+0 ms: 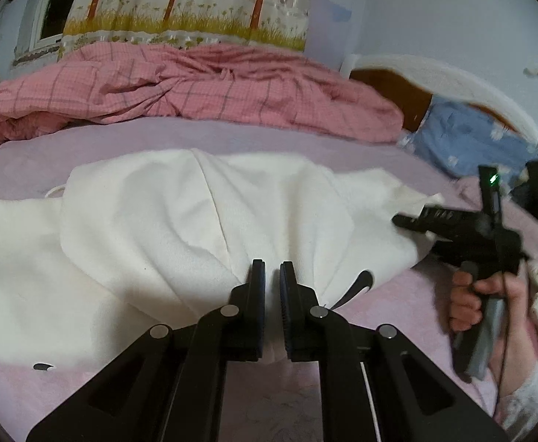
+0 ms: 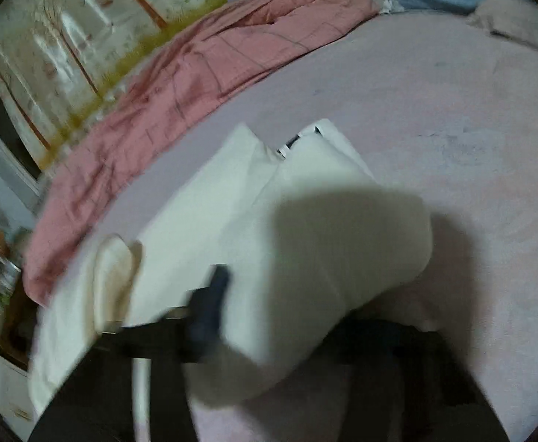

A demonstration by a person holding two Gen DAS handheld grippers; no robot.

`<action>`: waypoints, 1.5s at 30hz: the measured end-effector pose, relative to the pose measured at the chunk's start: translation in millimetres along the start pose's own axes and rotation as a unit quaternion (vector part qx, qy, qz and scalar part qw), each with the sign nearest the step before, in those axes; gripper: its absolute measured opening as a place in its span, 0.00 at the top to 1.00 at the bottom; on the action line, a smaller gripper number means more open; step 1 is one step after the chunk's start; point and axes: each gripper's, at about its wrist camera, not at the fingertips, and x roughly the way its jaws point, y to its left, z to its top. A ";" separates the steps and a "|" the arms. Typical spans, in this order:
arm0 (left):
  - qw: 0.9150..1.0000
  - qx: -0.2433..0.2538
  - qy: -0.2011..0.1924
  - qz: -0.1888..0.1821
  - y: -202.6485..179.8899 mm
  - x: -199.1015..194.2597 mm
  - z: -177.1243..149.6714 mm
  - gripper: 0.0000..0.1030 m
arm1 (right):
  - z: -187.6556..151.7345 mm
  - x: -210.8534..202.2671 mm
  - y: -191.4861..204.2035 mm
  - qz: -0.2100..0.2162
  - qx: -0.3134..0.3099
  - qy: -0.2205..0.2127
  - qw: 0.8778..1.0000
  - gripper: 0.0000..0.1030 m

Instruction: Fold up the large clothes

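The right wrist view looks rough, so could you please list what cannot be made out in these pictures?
- Right wrist view: the right gripper is motion-blurred; the white garment drapes over one finger, hiding its grip.
- Left wrist view: the left gripper is shut on the garment; its fingers hide the pinched fold.
- Left wrist view: the garment's black logo is partly folded under.

Left gripper: my jaws are pinched on a bunched edge of the white garment.
Garment: spread on the pink bed.
Right gripper: at the garment's right edge, held in my hand.
Behind: pink checked quilt.
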 end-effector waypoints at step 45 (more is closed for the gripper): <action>0.918 -0.175 -0.212 0.286 309.5 -200.3 22.1 0.91 | -313.4 5.2 464.1 0.137 -0.451 0.006 0.882 0.84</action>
